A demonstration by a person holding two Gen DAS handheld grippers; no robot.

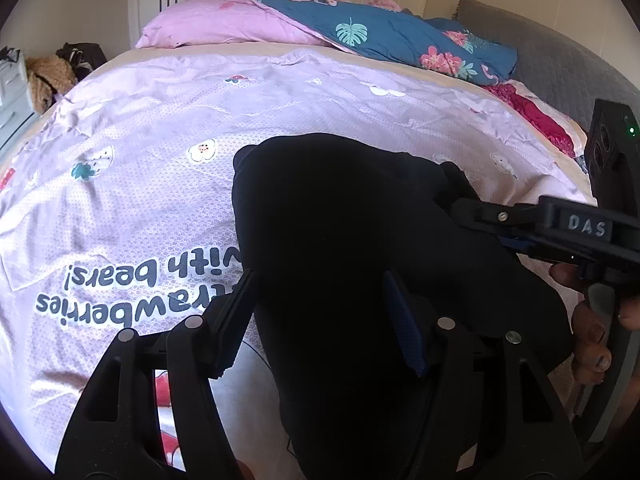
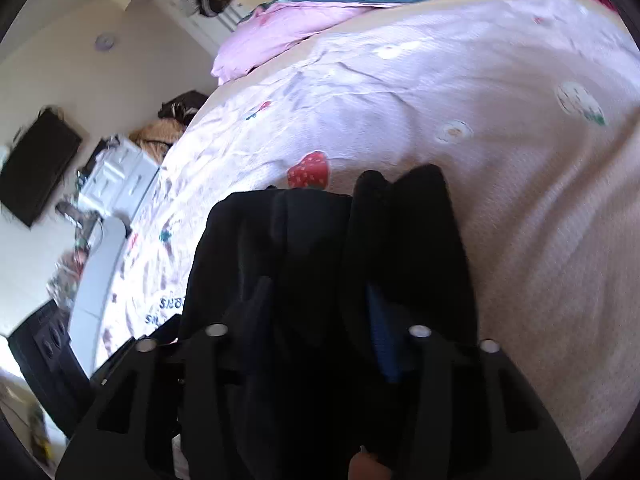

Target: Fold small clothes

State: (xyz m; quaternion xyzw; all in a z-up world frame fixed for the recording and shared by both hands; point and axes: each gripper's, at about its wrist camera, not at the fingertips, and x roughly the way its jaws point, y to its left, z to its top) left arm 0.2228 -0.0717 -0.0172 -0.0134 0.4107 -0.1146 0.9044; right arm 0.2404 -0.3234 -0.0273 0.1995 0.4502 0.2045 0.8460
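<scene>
A small black garment (image 1: 360, 248) lies bunched on the pink printed bedspread (image 1: 160, 128). My left gripper (image 1: 320, 320) stands open over its near end, the cloth between the spread fingers (image 1: 402, 320). The right gripper (image 1: 472, 208) comes in from the right, its tip buried in the cloth's right edge. In the right wrist view the black garment (image 2: 320, 248) drapes over and between the right gripper (image 2: 316, 320) and hides most of both fingers; only a blue pad (image 2: 382, 332) shows. Whether those jaws clamp the cloth is hidden.
A pink pillow (image 1: 224, 26) and a blue floral duvet (image 1: 384, 36) lie at the bed's far end, a grey headboard (image 1: 560, 64) at the right. White drawers (image 2: 120, 180), a dark screen (image 2: 40, 168) and piled clothes (image 1: 48, 76) stand beside the bed.
</scene>
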